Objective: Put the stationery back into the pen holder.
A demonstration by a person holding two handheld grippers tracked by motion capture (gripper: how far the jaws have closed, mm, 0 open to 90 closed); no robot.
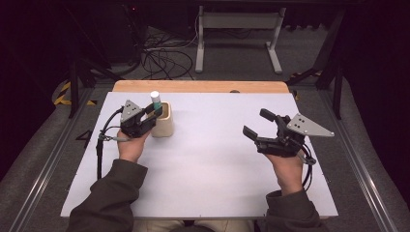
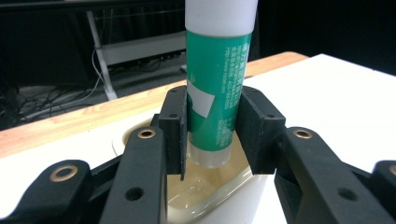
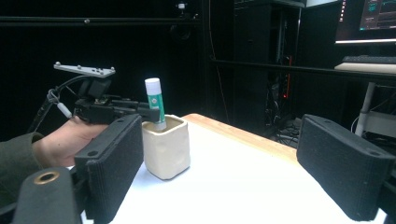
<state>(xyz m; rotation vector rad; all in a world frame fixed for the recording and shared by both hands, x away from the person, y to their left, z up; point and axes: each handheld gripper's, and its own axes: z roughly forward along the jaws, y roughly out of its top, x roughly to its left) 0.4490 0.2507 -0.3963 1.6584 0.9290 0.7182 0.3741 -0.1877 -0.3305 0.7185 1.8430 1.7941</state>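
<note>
A green glue stick [image 2: 217,84] with a white cap stands upright between the pads of my left gripper [image 2: 213,126], which is shut on it. Its lower end hangs just inside the mouth of a cream square cup [image 1: 163,124]. In the high view the left gripper [image 1: 151,113] sits at the cup's left rim, with the glue stick [image 1: 155,100] rising above it. My right gripper [image 1: 257,123] hovers over the right side of the white board, open, with nothing between its jaws. From the right gripper view the cup [image 3: 166,147] and glue stick [image 3: 155,101] show off to the left.
The white board [image 1: 208,169] lies on a wooden table whose far edge [image 1: 200,86] shows behind it. Beyond stand a white table frame [image 1: 237,38] and loose cables on the floor. A monitor and keyboard [image 3: 369,60] sit at the far right of the right gripper view.
</note>
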